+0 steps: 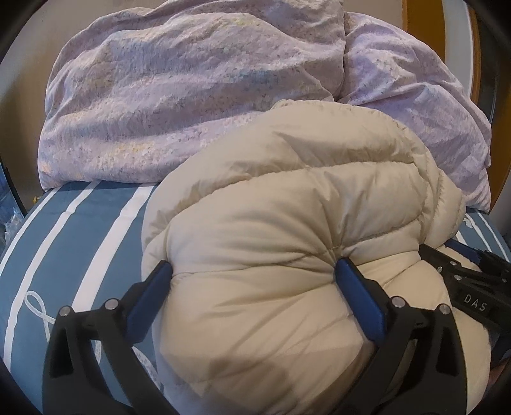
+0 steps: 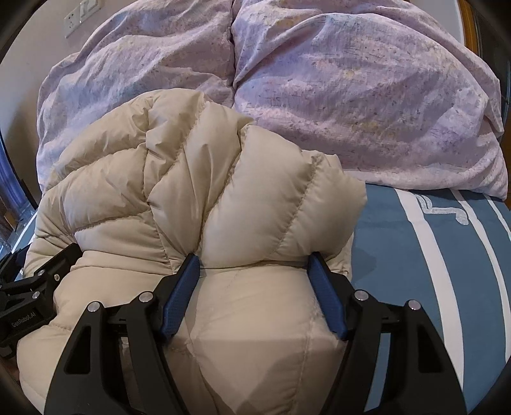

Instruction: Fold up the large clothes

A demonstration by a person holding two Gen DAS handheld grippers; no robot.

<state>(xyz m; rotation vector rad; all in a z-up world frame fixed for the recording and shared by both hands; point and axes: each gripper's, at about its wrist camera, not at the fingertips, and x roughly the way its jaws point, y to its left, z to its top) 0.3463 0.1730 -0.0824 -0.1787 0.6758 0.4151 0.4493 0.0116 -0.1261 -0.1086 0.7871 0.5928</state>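
Note:
A cream quilted puffer jacket (image 1: 287, 204) lies bunched in a thick bundle on the blue striped bed; it also shows in the right wrist view (image 2: 204, 178). My left gripper (image 1: 254, 271) has its blue fingers (image 1: 357, 297) pressed into the sides of a fat fold of the jacket. My right gripper (image 2: 254, 261) squeezes another thick fold of the same jacket between its fingers (image 2: 182, 293). Each gripper shows at the edge of the other's view, the right one in the left wrist view (image 1: 472, 287). The jacket's underside is hidden.
A crumpled lilac floral duvet (image 1: 179, 95) is heaped across the back of the bed, right behind the jacket, also in the right wrist view (image 2: 351, 95). Blue sheet with white stripes (image 1: 64, 242) lies to the left and to the right (image 2: 431, 261). A wall socket (image 2: 80, 16) is at upper left.

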